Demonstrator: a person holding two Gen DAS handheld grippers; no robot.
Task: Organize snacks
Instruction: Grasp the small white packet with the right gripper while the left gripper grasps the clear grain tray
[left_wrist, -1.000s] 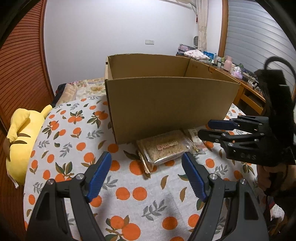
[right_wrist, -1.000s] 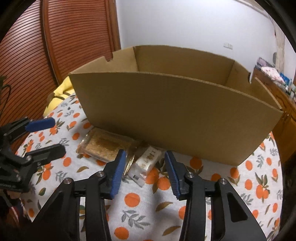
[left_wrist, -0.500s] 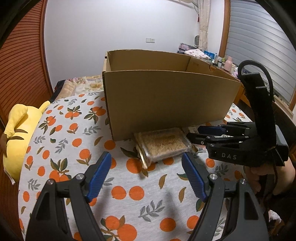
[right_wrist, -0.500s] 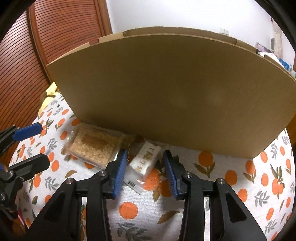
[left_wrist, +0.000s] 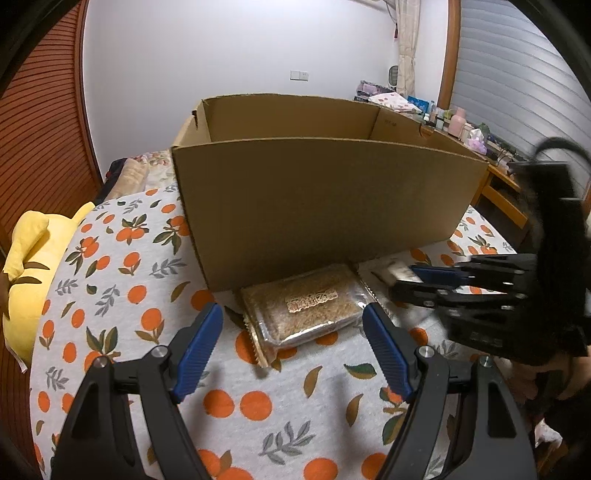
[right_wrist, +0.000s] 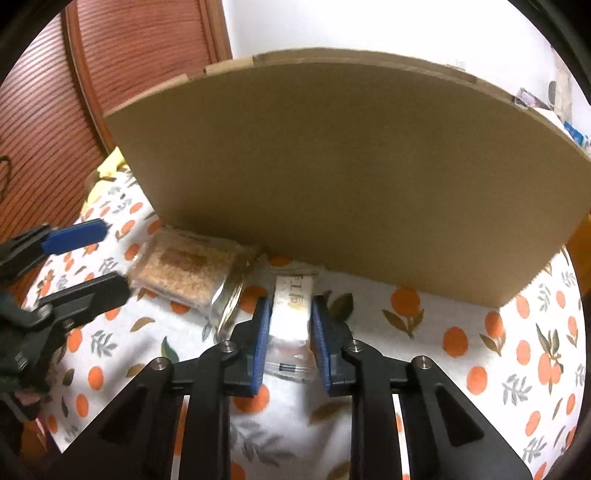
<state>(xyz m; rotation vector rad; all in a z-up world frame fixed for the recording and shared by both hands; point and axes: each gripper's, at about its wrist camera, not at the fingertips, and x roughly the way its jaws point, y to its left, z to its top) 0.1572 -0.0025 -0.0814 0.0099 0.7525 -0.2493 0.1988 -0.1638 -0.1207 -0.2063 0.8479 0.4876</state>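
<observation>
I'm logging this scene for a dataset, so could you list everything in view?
box: 1, brown cardboard, open, back of the table
crumb pack: 1, clear with tan filling, in front of the box
white pack: 1, white, right of the crumb pack
tablecloth: 1, white with oranges, over the table
plush: 1, yellow, left of the table
left gripper: black with blue pads, open, before the crumb pack
right gripper: black with blue pads, shut on the white pack

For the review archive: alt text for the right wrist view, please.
The right gripper is shut on a white snack packet lying on the orange-print tablecloth, before a cardboard box. A clear cracker pack lies left.
</observation>
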